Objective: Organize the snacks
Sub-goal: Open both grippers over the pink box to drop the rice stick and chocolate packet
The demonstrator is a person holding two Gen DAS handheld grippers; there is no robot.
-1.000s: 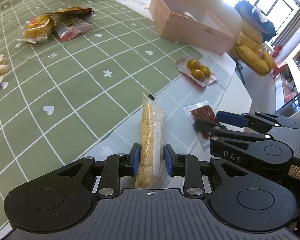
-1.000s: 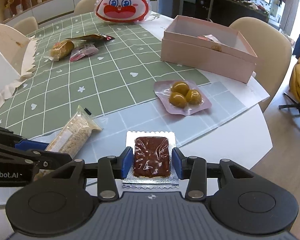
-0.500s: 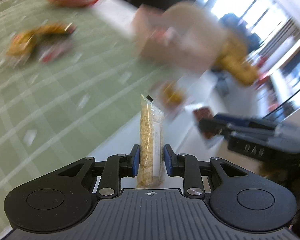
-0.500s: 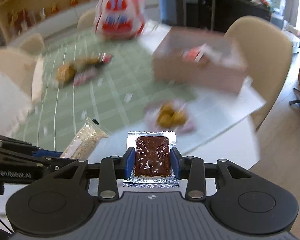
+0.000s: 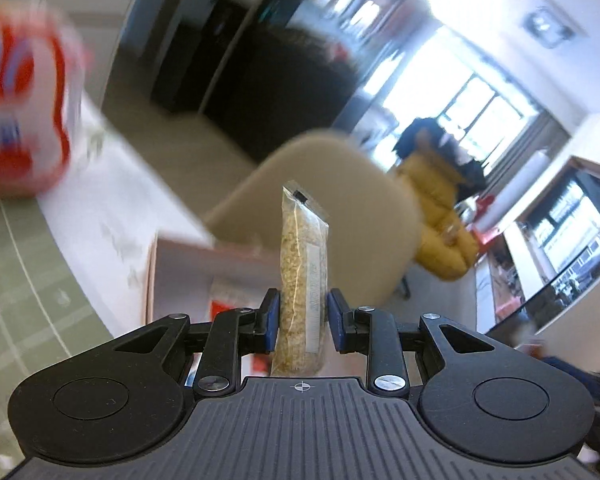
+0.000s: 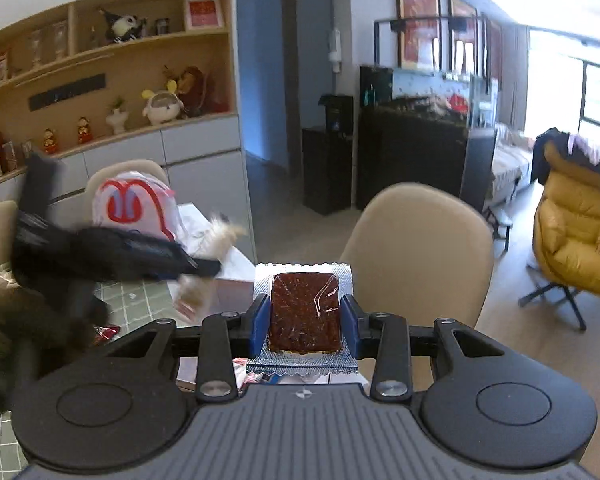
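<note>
Your left gripper is clamped on the long clear packet of golden grain bar, held upright in the air above the open pink cardboard box. Your right gripper is clamped on the flat dark-brown snack in silver-edged clear wrap, raised before the beige rounded chair back.

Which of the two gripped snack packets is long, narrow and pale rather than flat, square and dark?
The grain bar in the left gripper; the right gripper holds the dark square packet.
</note>
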